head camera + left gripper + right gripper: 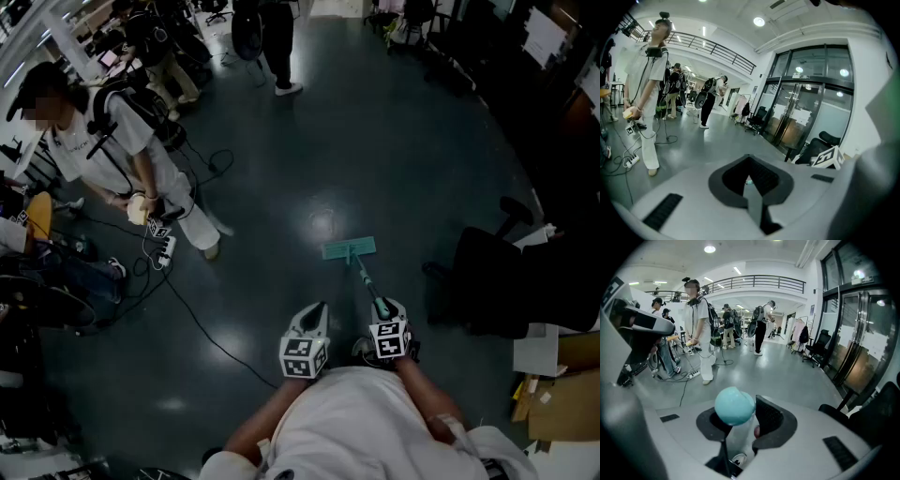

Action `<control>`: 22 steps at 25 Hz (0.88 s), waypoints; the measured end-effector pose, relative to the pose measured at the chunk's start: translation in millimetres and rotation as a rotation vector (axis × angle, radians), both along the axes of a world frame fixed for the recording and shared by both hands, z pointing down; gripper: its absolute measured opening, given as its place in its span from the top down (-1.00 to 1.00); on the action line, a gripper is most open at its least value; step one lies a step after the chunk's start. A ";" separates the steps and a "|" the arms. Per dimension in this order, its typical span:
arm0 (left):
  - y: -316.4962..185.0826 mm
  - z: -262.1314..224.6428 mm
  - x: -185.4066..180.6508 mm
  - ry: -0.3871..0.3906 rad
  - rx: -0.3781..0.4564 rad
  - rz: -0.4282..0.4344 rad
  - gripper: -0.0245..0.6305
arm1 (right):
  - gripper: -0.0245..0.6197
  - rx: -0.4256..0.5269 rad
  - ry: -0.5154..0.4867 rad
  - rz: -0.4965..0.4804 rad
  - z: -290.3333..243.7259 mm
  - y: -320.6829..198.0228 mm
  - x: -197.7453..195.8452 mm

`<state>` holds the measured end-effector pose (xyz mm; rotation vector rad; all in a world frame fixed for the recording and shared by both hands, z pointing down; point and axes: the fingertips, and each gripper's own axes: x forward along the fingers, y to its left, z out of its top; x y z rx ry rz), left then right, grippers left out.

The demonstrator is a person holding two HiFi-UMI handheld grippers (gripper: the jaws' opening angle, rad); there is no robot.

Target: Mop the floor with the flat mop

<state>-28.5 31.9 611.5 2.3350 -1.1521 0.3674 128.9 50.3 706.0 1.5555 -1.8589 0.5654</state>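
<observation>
The flat mop has a teal head [349,249] lying flat on the dark floor ahead of me. Its thin handle [366,279] slants back to my right gripper [382,307], which is shut on it. In the right gripper view the handle's rounded teal end [734,405] sticks up between the two dark pads [769,418]. My left gripper [317,309] hangs just left of the handle, apart from it, jaws together and holding nothing. Seen from its own camera, the left gripper [750,161] has its tips meeting, with a sliver of teal showing behind.
A person in white [141,159] stands at the left beside a power strip [165,249] and a cable [211,337] trailing across the floor. A black office chair [497,272] is close on the right, cardboard boxes [562,403] behind it. Another person [277,47] stands far ahead.
</observation>
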 end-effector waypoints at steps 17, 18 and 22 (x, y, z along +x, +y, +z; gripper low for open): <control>-5.1 -5.9 -3.5 -0.014 0.020 -0.027 0.91 | 0.57 -0.008 0.013 0.006 -0.1 3.7 6.0; -6.4 -5.4 -4.8 -0.015 0.018 -0.032 0.91 | 0.57 -0.010 0.020 -0.003 0.1 3.4 4.3; -11.0 0.1 -7.5 -0.014 0.002 -0.052 0.91 | 0.58 0.012 0.032 -0.024 0.2 -5.2 -1.0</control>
